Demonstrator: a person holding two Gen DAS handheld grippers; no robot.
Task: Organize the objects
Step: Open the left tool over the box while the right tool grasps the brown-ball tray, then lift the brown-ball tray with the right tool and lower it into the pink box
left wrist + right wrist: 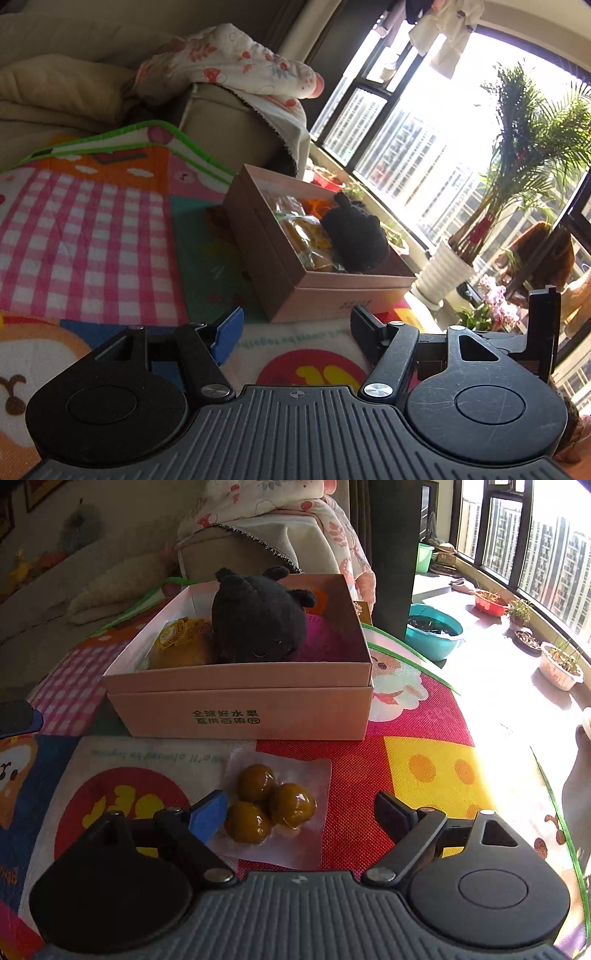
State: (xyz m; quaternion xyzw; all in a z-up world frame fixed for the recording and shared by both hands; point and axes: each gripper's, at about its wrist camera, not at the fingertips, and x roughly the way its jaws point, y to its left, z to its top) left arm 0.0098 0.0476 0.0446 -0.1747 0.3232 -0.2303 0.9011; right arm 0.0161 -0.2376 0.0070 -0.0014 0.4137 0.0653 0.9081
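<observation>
A bright play mat (424,775) covers the floor. On it sits a pink box (240,705) (a black plush toy (258,620) inside). Near the box, the snack pack (273,808) lies between the right gripper (299,812) fingers, jaws apart. The left gripper (295,332) is wide too, holding nothing.

Harsh window (436,122) glare, fisheye-warped edges

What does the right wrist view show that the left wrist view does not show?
Only the right wrist view shows the clear packet of three brown balls on the mat, between the open right gripper fingers. Only the left wrist view shows the potted palm and the open left gripper. Both show the pink box holding the black plush toy.
</observation>
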